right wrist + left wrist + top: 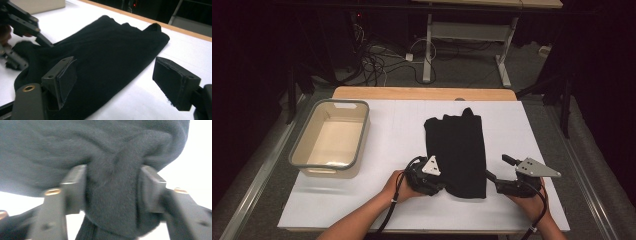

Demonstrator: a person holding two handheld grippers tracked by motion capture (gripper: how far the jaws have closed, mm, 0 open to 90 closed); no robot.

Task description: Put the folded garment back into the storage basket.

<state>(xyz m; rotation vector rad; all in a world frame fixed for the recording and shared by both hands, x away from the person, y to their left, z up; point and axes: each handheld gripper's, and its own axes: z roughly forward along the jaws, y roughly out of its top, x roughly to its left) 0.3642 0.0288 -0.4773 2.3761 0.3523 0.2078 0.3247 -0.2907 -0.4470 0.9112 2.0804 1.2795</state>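
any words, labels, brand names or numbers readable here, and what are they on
None can be read: no print shows on the black garment, the beige bin, the white table top, the left gripper or the right gripper.

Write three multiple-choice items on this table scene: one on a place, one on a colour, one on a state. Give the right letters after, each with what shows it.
1. Where does the tub stand on the table?
A. left of the garment
B. right of the garment
C. on top of the garment

2. What colour is the folded garment?
A. white
B. red
C. black

3. How is the left claw?
A. wide open above the tub
B. closed on a bunch of the garment's cloth
C. lying on the floor

Key: 1 A, the high view shows the tub at the table's left with the garment at the middle. 2 C, it is black in the high view and the right gripper view. 3 B, the left gripper view shows cloth pinched between both pads.
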